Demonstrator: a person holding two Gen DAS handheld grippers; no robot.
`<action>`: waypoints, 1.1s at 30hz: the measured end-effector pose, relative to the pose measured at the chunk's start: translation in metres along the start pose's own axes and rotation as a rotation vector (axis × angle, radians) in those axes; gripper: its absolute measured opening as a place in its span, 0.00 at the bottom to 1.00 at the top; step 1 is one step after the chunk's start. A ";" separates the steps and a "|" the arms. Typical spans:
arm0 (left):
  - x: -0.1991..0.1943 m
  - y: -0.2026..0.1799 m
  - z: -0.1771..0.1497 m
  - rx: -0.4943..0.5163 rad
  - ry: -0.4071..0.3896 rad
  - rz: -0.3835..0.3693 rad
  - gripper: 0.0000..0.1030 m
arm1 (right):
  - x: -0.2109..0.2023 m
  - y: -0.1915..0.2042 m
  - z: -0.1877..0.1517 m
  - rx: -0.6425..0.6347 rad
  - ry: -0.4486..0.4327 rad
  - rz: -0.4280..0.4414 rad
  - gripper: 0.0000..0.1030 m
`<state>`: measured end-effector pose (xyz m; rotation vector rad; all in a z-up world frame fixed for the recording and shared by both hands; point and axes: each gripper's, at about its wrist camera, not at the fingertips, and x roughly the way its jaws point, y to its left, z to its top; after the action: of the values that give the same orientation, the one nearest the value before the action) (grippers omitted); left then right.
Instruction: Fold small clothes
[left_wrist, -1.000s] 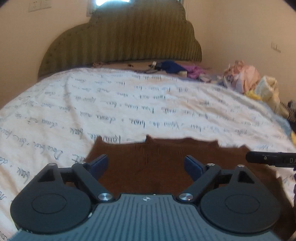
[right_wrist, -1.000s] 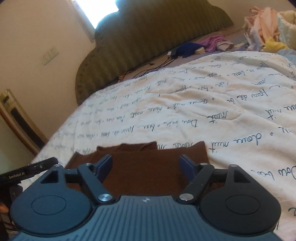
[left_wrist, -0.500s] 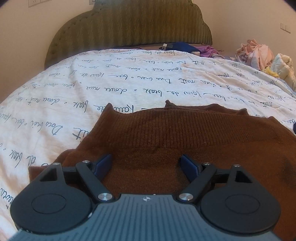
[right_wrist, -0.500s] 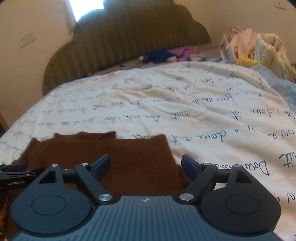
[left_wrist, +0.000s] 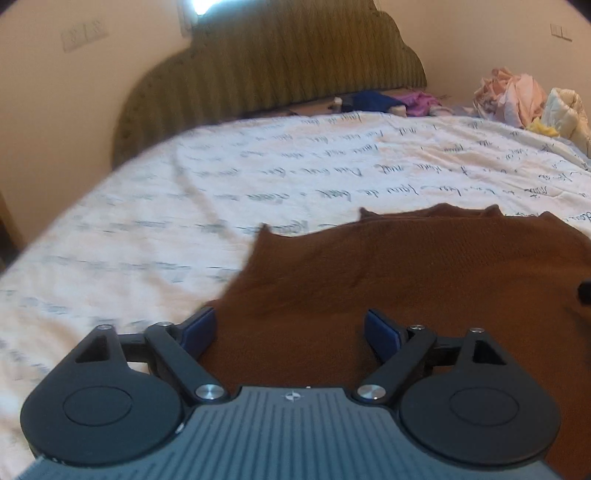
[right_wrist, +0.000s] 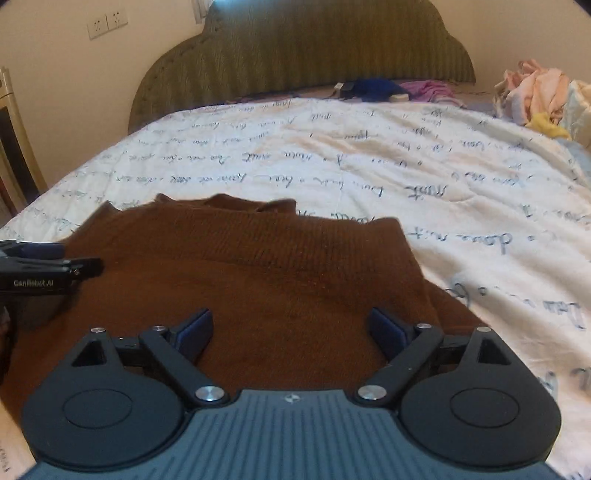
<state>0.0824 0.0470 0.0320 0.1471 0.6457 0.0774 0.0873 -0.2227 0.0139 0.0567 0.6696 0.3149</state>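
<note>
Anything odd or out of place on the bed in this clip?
Only clutter: loose clothes are heaped at the far right corner, and blue and purple items lie by the headboard. The brown knit garment lies flat, its far edge slightly uneven.

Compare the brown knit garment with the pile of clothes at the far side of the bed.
The brown knit garment is one dark piece; the pile of clothes is many pale pink, cream and yellow pieces. The garment lies spread flat and near; the pile sits crumpled in a heap at the far edge. Both rest on the bed.
</note>
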 end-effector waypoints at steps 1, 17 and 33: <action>-0.012 0.007 -0.004 0.001 -0.011 -0.022 0.90 | -0.013 0.004 -0.002 -0.018 -0.031 0.022 0.90; -0.057 0.007 -0.022 -0.097 0.011 -0.169 0.85 | -0.017 0.018 -0.009 0.009 0.033 0.046 0.95; -0.034 -0.011 -0.047 -0.029 0.054 -0.128 0.89 | -0.031 0.005 -0.048 -0.009 0.059 -0.019 0.95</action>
<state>0.0272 0.0373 0.0140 0.0758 0.7057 -0.0330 0.0335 -0.2301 -0.0039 0.0328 0.7266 0.3019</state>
